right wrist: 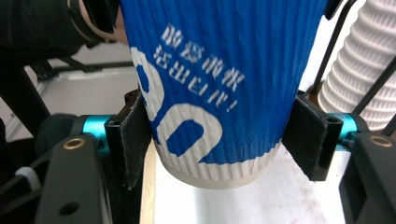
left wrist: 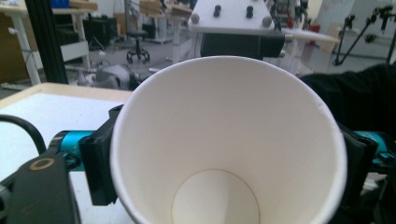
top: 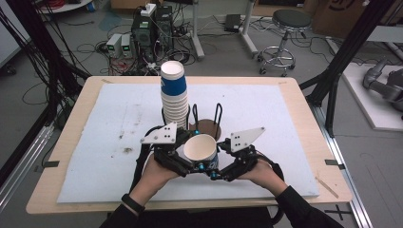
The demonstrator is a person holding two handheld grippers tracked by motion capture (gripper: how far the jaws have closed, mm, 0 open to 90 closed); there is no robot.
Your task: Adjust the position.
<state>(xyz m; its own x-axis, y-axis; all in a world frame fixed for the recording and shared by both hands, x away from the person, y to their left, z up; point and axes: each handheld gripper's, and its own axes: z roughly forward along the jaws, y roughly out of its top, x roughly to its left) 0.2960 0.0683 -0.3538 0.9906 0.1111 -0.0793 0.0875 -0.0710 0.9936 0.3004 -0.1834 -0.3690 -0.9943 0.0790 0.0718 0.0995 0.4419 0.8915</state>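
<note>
One held cup point(top: 201, 148), one cup stack point(top: 174, 92)

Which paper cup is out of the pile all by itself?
The loose cup held between the two tools near the front of the table, its white inside showing. The other cups sit nested in a tall stack standing behind it.

both grippers point(top: 202, 167) facing, right jaws clamped
</note>
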